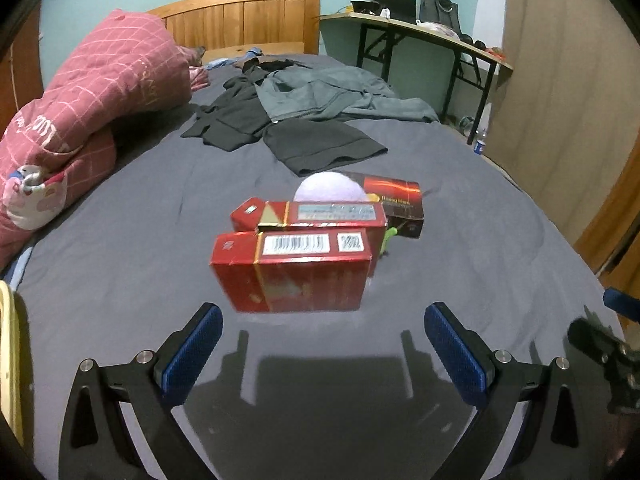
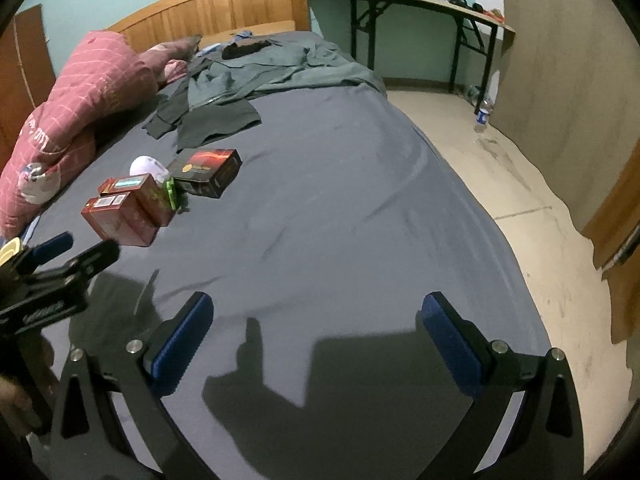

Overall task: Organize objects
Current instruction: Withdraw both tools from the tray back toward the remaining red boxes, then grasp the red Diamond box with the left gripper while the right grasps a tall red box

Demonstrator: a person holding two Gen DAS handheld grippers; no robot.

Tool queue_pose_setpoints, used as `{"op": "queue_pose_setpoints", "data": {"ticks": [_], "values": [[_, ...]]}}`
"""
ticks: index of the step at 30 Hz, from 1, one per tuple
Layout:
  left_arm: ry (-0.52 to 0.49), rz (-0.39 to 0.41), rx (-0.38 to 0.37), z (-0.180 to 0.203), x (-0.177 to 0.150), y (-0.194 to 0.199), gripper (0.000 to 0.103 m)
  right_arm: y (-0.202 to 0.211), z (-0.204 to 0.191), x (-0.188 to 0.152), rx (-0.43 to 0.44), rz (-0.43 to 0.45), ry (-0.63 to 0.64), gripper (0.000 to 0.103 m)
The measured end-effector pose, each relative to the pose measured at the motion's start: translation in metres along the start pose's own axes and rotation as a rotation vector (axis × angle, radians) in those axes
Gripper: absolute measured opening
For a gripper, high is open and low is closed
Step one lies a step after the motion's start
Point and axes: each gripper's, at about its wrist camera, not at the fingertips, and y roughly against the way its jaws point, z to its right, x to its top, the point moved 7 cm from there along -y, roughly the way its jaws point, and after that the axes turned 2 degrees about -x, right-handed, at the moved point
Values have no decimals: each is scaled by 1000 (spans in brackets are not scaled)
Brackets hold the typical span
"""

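Note:
Two red boxes lie side by side on the grey bed: the near one [image 1: 292, 272] [image 2: 120, 216] with a barcode on top, the second [image 1: 316, 216] [image 2: 140, 192] behind it. A pale purple ball [image 1: 330, 188] [image 2: 146, 166], a black and red box [image 1: 394, 202] [image 2: 208, 172] and a small green object [image 1: 388, 238] [image 2: 171, 194] sit behind them. My left gripper [image 1: 323, 314] is open and empty, just short of the near red box; it also shows in the right wrist view [image 2: 68, 250]. My right gripper [image 2: 316, 304] is open and empty over bare sheet, to the right of the group.
Dark clothes [image 1: 304, 120] [image 2: 224, 92] are spread further up the bed. A pink quilt [image 1: 80, 120] [image 2: 76, 112] lies along the left. A wooden headboard [image 1: 248, 20], a desk [image 1: 420, 32] [image 2: 408, 0] and a bottle [image 2: 483, 116] on the floor are beyond.

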Motion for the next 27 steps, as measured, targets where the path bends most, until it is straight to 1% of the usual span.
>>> {"op": "queue_pose_setpoints", "data": {"ticks": [7,12,15,17,22,25,27], "values": [[7,-9,46,-9,4,-32,102,-13,-6,0,38,0,12,103],[37,-7,59,-28,7,-45,103,-19,-17,-3,61,-14,8,103],[22,7,77,-39,9,-45,103,-23,-30,-1,76,-19,19,103],[3,15,105,-52,12,-46,103,-25,-42,0,82,-18,33,103],[36,16,143,-90,13,-49,103,-31,-68,8,122,-21,38,103],[43,24,164,-111,15,-51,103,-35,-90,14,157,-14,35,103],[49,26,169,-125,14,-52,103,-36,-108,18,185,-2,57,103]]}}
